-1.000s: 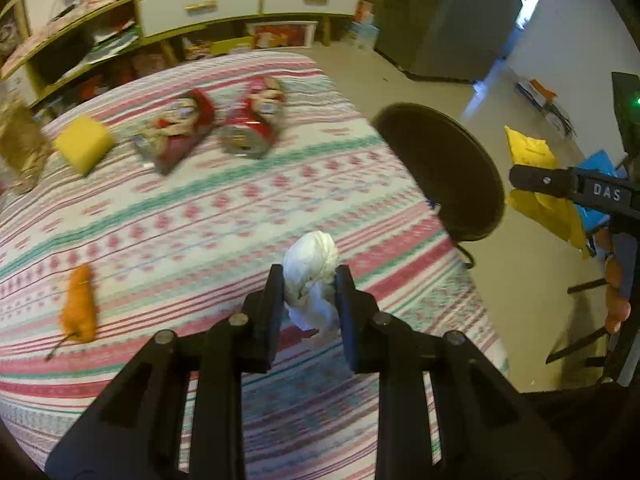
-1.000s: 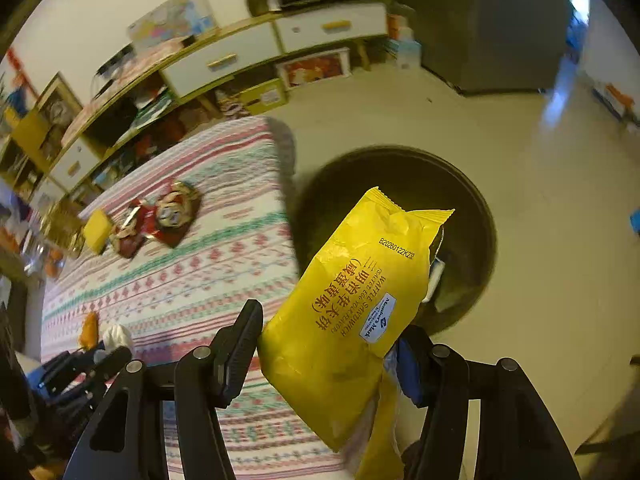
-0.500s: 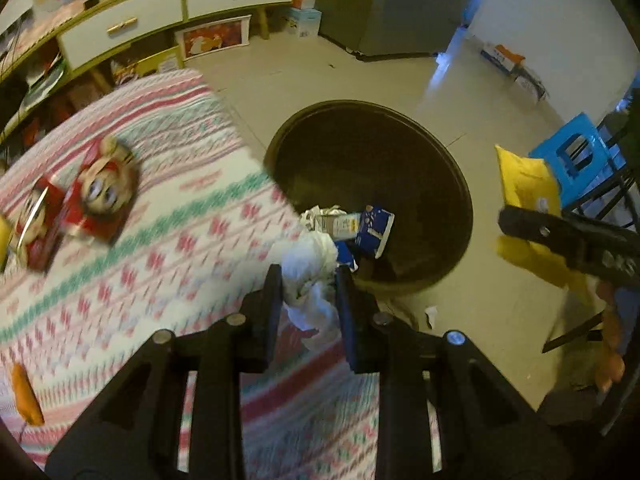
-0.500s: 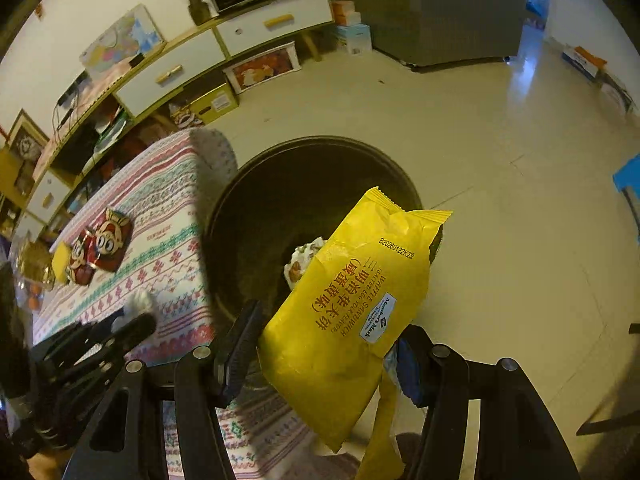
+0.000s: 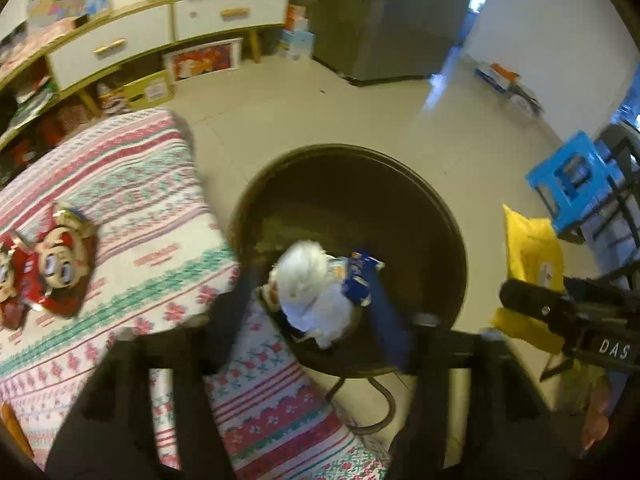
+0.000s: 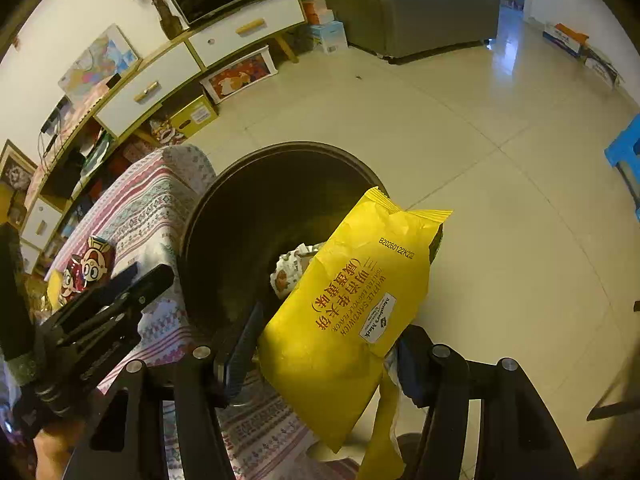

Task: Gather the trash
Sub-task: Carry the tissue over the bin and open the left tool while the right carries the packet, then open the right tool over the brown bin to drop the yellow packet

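My left gripper [image 5: 310, 280] hangs over the dark round trash bin [image 5: 348, 149], its jaws opening and blurred. A crumpled white tissue [image 5: 304, 286] sits loose between the spread fingers, touching neither pad, above a blue wrapper [image 5: 362, 280] and other scraps inside the bin. My right gripper [image 6: 326, 348] is shut on a yellow snack bag [image 6: 352, 304], which it holds over the near right rim of the bin [image 6: 248, 200]. In the left wrist view that bag [image 5: 532, 248] shows at the right. The left gripper [image 6: 120, 292] appears at the left in the right wrist view.
The table with a striped patterned cloth [image 5: 140, 184] stands left of the bin and carries two red cartoon snack packets [image 5: 60, 272] and an orange scrap [image 5: 12, 428]. A blue stool [image 5: 572, 184] is at the right. A white-drawer cabinet [image 5: 160, 32] lines the far wall.
The left gripper moved from over the table to above the bin and spread its jaws, letting go of the tissue. The right gripper carried the yellow bag closer over the bin.
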Tool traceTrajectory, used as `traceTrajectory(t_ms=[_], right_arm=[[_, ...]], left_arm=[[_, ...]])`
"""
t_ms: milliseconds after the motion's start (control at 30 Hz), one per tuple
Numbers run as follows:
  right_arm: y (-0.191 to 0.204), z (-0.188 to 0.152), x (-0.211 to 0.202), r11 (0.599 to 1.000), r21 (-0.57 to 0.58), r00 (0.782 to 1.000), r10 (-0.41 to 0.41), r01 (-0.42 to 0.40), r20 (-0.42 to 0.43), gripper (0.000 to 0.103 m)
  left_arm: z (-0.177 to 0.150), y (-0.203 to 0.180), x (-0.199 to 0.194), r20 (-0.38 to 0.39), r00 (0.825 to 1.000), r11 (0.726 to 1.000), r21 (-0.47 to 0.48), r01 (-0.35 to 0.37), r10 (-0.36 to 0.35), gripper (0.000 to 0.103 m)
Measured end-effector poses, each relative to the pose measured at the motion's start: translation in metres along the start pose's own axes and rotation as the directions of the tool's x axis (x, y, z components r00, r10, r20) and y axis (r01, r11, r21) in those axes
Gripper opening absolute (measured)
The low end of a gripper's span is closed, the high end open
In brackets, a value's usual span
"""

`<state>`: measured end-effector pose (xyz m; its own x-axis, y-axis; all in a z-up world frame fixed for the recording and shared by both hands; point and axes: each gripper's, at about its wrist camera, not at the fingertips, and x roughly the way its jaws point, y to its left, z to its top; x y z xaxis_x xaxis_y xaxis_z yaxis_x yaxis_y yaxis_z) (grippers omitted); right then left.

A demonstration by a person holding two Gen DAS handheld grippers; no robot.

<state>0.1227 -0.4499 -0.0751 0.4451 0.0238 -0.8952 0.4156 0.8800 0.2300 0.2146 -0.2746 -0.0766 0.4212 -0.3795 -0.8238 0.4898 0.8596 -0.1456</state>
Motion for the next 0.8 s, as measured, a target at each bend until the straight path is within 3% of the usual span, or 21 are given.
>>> traceTrajectory(t_ms=[33,267,433,533,700,733,800], right_arm=[[0.000,0.000,0.000,1.000,0.000,1.000,-0.002,0.002,0.000,0.062],[0.012,0.001,0.003,1.000,-0.014,1.000,-0.020,0.020,0.006,0.062],[0.027,0.003,0.009,0.999,-0.041,0.999,-0.036,0.036,0.012,0.062],[0.037,0.004,0.011,0.996,-0.066,0.998,-0.059,0.060,0.028,0.062],[0.049,0.009,0.014,0.994,-0.086,0.996,-0.067,0.073,0.064,0.063],[0.051,0.010,0.012,0.993,-0.090,0.993,-0.068,0.076,0.092,0.064],[0.055,0.012,0.009,0.991,-0.090,0.989,-0.088,0.099,0.122,0.079]], left_arm=[[0.001,0.002,-0.002,0.010,1.000,1.000,-0.006,0.000,0.000,0.077],[-0.008,0.016,-0.029,0.016,1.000,1.000,-0.016,-0.022,0.023,0.079],[-0.020,0.030,-0.055,0.037,0.998,0.999,-0.008,-0.050,0.050,0.087],[-0.031,0.045,-0.071,0.035,0.996,0.997,-0.016,-0.081,0.081,0.095],[-0.045,0.074,-0.089,0.020,0.993,0.992,-0.050,-0.118,0.119,0.097],[-0.049,0.081,-0.094,0.018,0.992,0.990,-0.061,-0.125,0.126,0.097],[-0.057,0.092,-0.101,0.021,0.991,0.988,-0.082,-0.129,0.131,0.097]])
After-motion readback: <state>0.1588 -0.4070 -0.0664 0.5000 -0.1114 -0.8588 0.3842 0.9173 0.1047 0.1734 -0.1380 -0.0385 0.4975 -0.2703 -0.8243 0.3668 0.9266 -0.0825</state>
